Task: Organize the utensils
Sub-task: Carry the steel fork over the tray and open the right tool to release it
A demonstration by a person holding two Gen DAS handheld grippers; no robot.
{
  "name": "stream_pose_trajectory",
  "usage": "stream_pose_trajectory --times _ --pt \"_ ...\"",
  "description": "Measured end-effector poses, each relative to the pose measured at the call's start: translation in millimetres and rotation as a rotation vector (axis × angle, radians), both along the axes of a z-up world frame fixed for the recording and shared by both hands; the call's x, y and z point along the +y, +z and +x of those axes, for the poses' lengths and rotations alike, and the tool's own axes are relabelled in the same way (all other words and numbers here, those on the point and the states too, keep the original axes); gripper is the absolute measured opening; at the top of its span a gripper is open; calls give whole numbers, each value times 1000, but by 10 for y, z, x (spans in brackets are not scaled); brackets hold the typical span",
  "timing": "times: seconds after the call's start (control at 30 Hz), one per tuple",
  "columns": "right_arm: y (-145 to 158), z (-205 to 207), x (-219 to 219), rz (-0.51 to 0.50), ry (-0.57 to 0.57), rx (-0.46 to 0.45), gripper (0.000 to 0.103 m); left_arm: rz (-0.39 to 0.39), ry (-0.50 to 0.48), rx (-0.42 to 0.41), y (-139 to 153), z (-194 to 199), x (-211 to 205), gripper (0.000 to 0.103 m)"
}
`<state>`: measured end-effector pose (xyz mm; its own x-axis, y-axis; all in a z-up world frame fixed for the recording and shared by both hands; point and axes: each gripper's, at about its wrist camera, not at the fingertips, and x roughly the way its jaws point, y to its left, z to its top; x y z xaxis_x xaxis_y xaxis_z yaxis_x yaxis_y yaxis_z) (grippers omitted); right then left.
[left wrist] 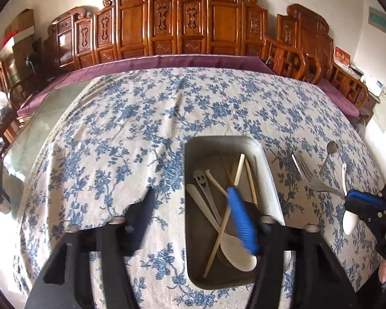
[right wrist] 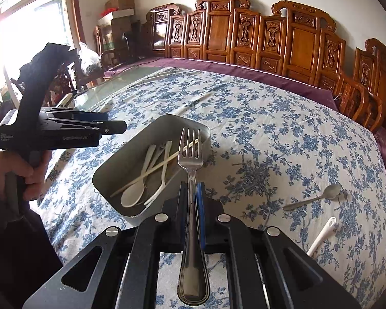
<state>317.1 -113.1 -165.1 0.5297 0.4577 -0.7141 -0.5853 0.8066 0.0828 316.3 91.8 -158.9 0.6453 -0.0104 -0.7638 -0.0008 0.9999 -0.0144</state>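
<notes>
A grey metal tray (left wrist: 193, 270) (right wrist: 100, 177) sits on the floral tablecloth and holds white spoons, chopsticks (left wrist: 238, 172) and a smiley utensil (left wrist: 202, 179). My left gripper (left wrist: 190, 198) is open and empty, its blue-padded finger (left wrist: 242, 221) over the tray. My right gripper (right wrist: 191, 188) is shut on a steel fork (right wrist: 190, 154), held above the cloth just right of the tray; the fork also shows in the left wrist view (left wrist: 308, 172). A grey metal spoon (right wrist: 314, 198) (left wrist: 330, 149) and a white spoon (right wrist: 320, 237) (left wrist: 348, 219) lie on the cloth to the right.
Carved wooden chairs (left wrist: 167, 25) line the far side of the table. A bare glass strip (left wrist: 38, 118) runs along the table's left edge. The person's hand holds the left gripper (right wrist: 51, 128) at the left in the right wrist view.
</notes>
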Motion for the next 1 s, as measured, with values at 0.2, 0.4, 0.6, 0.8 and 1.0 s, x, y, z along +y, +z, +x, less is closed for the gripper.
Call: stream_pose_trajectory --times 0.2,0.4,0.6,0.8,1.0 --pt "-44 98 242 -1 14 10 9 -17 37 -36 125 -40 198 79" --pt "-103 229 495 -9 29 23 9 -23 68 -78 251 -87 348 89" --pt "-191 347 756 -24 43 36 9 -42 80 -100 324 -112 460 89" --pt "-328 459 1032 -58 46 47 9 -54 85 -107 354 -130 519 89" --pt "-493 585 1193 -79 4 79 9 -56 88 -106 347 -138 545 89"
